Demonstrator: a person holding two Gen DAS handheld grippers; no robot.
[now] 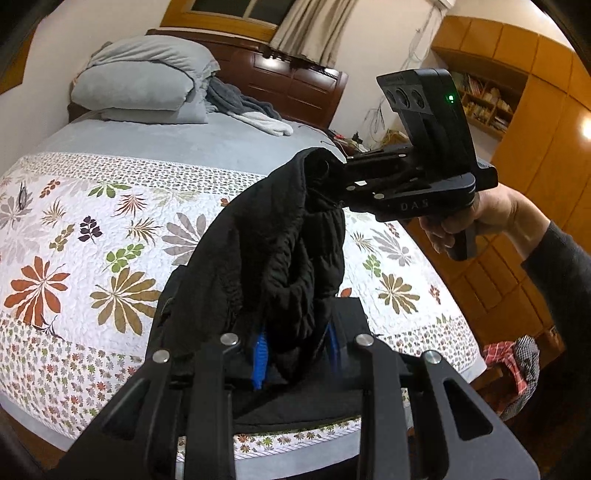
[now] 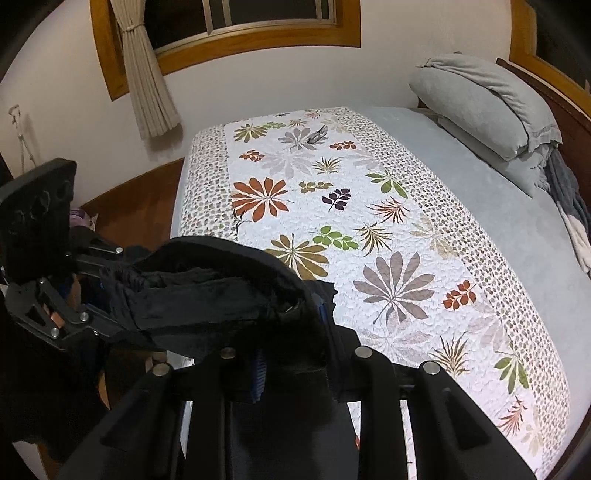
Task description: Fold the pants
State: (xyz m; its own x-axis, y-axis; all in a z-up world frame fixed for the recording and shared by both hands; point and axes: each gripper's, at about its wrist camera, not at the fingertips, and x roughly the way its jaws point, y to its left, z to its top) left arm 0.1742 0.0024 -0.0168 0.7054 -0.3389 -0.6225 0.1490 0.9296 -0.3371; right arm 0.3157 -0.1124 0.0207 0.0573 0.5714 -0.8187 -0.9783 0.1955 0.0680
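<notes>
Item: black pants (image 1: 273, 243), bunched and held in the air above the bed (image 2: 491, 206), stretched between two hand-held grippers. Left gripper (image 1: 295, 350): jaws nearly closed, its blue-edged pads pressing on a fold of the dark fabric, which rises out of the jaws in a thick ribbed bundle toward the other tool. Right gripper (image 1: 334, 173): seen from the left wrist view to the upper right, gripped by a person's hand (image 1: 465, 218) with a dark sleeve (image 1: 561, 280); its jaws are clamped narrow on the upper end of the pants, the cloth wrapping over the tips so the pads themselves are hidden. From the right wrist view the same garment spans from the near jaws leftward to the left gripper as a rolled, sagging band, with none of it visibly touching the bed. Bed covering: white quilt (image 2: 332, 206) printed with leaves and flowers in rust, green, grey and purple, bordered by a small-patterned strip, over a pale grey sheet. Head of bed: grey pillows (image 1: 147, 81) stacked against a dark wooden headboard (image 1: 295, 85). Surroundings: curtain (image 2: 147, 85) beside a wood-framed window (image 2: 236, 22), wooden cabinets (image 1: 517, 122).
</notes>
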